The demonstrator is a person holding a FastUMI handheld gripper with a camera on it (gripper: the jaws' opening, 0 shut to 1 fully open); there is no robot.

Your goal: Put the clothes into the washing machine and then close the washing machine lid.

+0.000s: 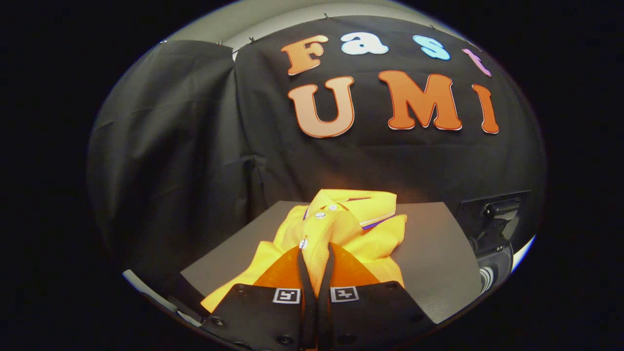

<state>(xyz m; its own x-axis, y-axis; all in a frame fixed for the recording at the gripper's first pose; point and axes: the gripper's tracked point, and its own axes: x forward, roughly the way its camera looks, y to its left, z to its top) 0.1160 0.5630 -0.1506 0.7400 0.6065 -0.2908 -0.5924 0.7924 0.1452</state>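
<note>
The yellow shirt (341, 229) lay bunched on the grey board (438, 253), its collar toward the board's far edge. The gripper (316, 253) had its fingers nearly closed, pinching a fold near the buttons; so thin a pinch might have slipped when lifted.

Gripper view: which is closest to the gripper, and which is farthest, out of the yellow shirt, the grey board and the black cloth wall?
1. Yellow shirt: a fold is pinched between the fingers of the gripper.
2. Grey board: under the shirt, spreading to both sides.
3. Black cloth wall: upright behind the board, farthest.
</note>
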